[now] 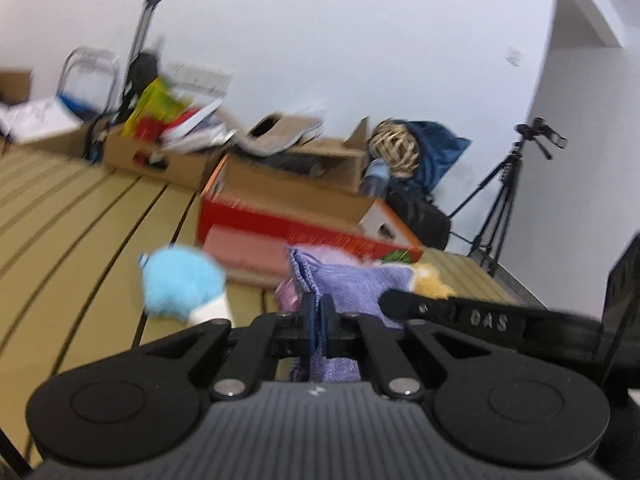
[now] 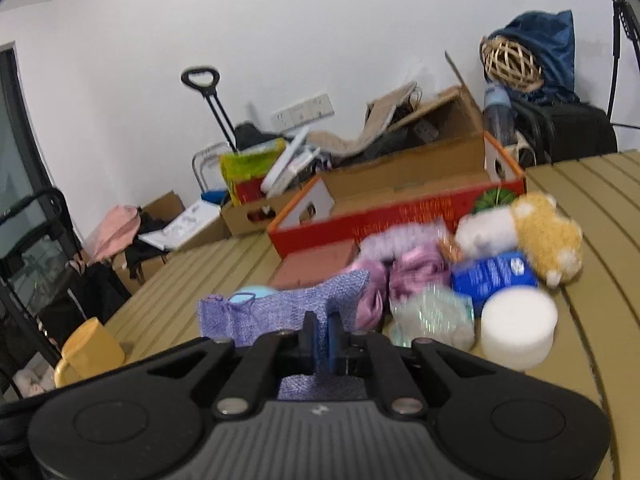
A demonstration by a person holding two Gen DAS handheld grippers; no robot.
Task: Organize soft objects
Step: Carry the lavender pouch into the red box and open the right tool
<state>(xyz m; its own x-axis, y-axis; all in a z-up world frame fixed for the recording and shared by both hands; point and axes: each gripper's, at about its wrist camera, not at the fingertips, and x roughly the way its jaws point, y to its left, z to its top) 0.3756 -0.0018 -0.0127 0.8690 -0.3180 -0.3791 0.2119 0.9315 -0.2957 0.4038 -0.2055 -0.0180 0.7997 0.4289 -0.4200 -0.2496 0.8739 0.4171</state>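
Both grippers are closed on one purple cloth: the left gripper pinches one edge between narrow jaws, and the right gripper pinches another, so the cloth spans between them above the slatted table. On the table lie one blue plush, one yellow plush, one white foam cylinder, one blue packet, one pink fabric bundle and one yellow mug. One red box stands behind them.
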